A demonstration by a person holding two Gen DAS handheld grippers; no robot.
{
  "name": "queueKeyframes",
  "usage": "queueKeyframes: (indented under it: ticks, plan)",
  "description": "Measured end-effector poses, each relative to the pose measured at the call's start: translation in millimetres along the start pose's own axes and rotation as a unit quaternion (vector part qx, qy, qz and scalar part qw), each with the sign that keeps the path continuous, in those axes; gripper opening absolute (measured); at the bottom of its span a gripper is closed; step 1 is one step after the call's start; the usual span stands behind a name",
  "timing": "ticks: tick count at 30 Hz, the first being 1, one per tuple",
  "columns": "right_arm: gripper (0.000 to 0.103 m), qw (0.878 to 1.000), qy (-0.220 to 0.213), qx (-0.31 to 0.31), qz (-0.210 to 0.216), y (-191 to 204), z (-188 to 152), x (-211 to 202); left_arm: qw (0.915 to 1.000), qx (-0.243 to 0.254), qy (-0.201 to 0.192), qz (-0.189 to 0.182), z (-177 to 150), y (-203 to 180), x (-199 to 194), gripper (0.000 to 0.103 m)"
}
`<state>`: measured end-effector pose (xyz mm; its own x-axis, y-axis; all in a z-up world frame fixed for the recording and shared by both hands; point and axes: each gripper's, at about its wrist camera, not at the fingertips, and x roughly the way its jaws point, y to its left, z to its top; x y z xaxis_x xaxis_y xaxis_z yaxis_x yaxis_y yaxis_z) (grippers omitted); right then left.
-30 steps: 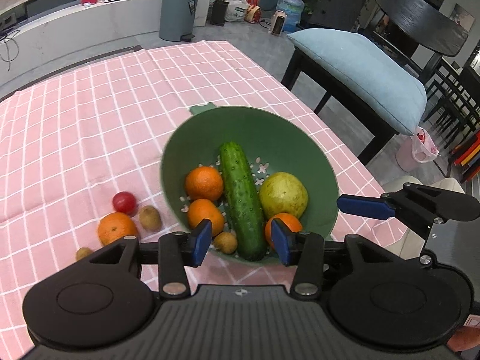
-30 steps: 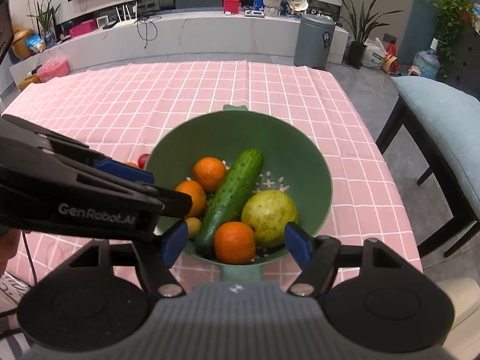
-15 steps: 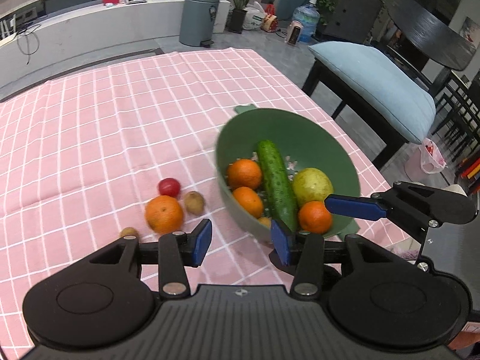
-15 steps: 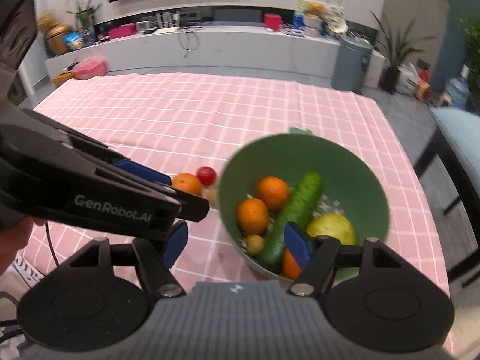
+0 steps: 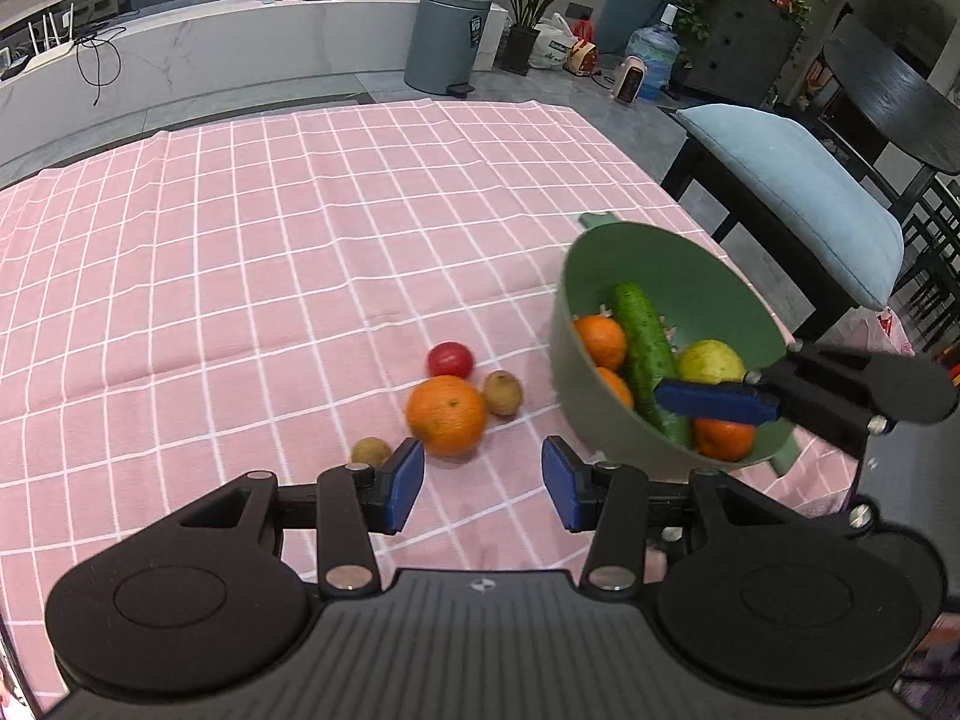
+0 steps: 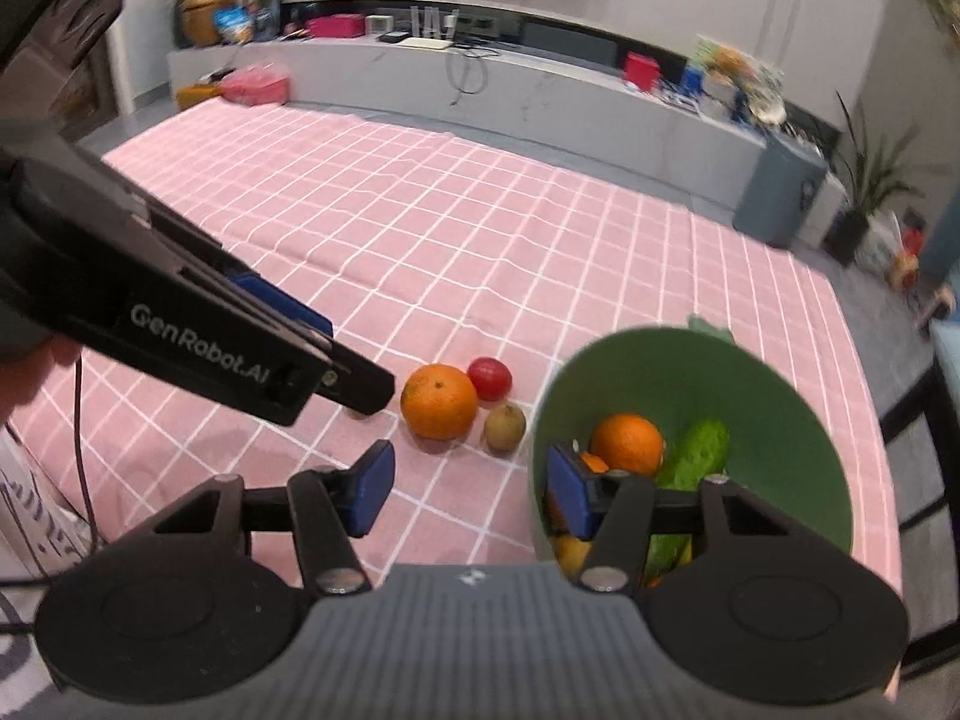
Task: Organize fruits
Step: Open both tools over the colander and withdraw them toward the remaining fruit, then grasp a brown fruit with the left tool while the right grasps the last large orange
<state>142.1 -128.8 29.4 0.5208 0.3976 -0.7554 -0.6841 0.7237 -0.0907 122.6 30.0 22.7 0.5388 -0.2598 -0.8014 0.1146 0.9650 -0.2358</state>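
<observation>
A green bowl [image 5: 606, 252] [image 6: 780, 420] stands on the pink checked cloth and holds a cucumber [image 5: 645, 336], oranges and a yellow-green fruit [image 5: 711, 360]. Left of it lie a loose orange [image 5: 446, 415] [image 6: 439, 401], a red tomato [image 5: 450, 359], a kiwi [image 5: 503, 393] and a smaller kiwi [image 5: 369, 451]. My left gripper [image 5: 483, 483] hovers open just short of the loose orange, with nothing between its fingers. My right gripper [image 6: 471, 486] is closing. Its right finger reaches over the bowl's left rim, its left finger stays outside, and neither pad presses on anything.
A dark chair with a blue cushion [image 5: 798, 192] stands close beyond the table's right edge. Bare pink cloth [image 5: 270, 228] stretches to the left and back. A person's hand [image 6: 36, 354] holds the left gripper's body, which fills the left of the right wrist view.
Both views have swung left: the bowl has slid from centre to the right side, and the loose fruits now lie ahead of the fingers. The right jaws have narrowed.
</observation>
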Motion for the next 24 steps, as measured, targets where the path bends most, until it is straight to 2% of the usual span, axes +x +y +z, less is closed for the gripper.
queueKeyframes:
  ticks: [8, 11, 20, 24]
  plan:
    - [0.04, 0.996, -0.001, -0.086, 0.022, 7.6, 11.3, 12.1, 0.9999, -0.005, 0.007, -0.007, -14.0, 27.8, 10.3, 0.054]
    - [0.04, 0.992, 0.001, -0.121, 0.029, 10.8, 15.0, 17.3, 0.9999, -0.003, 0.006, -0.012, -17.1, 32.3, 17.7, 0.054]
    - [0.04, 0.98, 0.022, -0.192, 0.049, 18.8, 22.6, 43.3, 0.9997, 0.016, 0.013, 0.015, -19.3, 40.4, 45.1, 0.054]
    - [0.041, 0.971, 0.031, -0.23, 0.052, 24.3, 26.1, 58.7, 0.9996, 0.018, 0.016, 0.012, -18.9, 41.8, 54.8, 0.054]
